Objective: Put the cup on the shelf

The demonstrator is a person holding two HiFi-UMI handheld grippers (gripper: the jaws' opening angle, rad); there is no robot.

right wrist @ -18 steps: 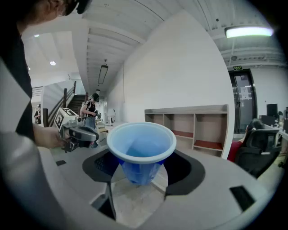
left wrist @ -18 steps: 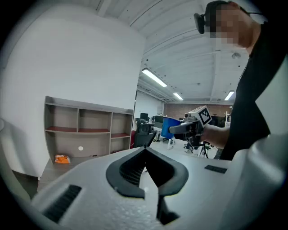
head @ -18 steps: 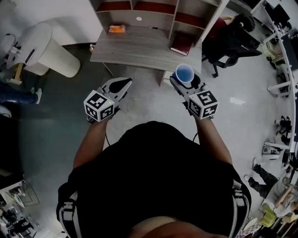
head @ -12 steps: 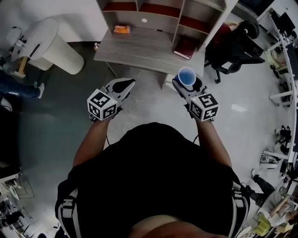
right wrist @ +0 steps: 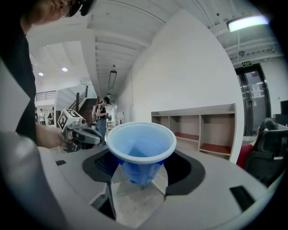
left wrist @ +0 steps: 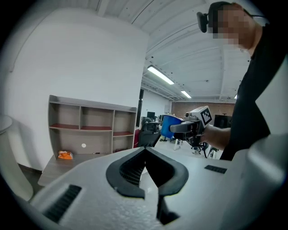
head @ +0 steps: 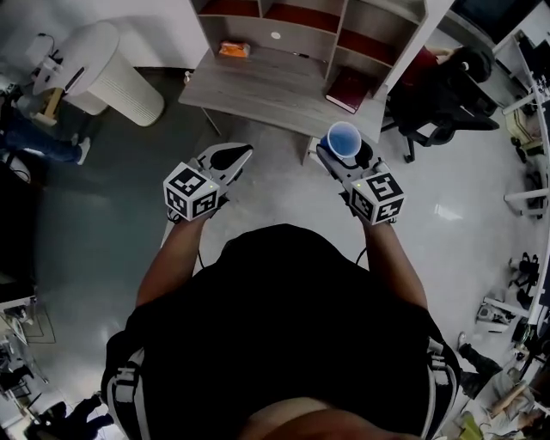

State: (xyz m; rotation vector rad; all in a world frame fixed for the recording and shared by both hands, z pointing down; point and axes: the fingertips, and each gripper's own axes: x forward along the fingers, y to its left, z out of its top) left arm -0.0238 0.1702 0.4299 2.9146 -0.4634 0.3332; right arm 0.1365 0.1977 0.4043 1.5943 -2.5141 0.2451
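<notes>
A blue plastic cup (head: pixel 342 136) stands upright between the jaws of my right gripper (head: pixel 343 149), which is shut on its lower body (right wrist: pixel 135 168). In the right gripper view the cup's rim (right wrist: pixel 141 140) fills the middle, with the right gripper (right wrist: pixel 141 167) around it. The grey shelf unit (head: pixel 311 24) with red-lined compartments stands ahead on a wooden desk (head: pixel 275 82); it also shows as the shelf (right wrist: pixel 202 130) beyond the cup. My left gripper (head: pixel 230 155) hangs level to the left, shut and empty, its tips (left wrist: pixel 145 152) meeting.
On the desk lie a red book (head: pixel 347 90) and an orange item (head: pixel 234 50). A white ribbed cylinder (head: pixel 116 76) stands at the left, and a black office chair (head: pixel 447 90) at the right of the desk. Grey floor lies between me and the desk.
The desk and shelf have slid a little right and down in the head view. Both grippers keep their pose, and the cup stays in the right one.
</notes>
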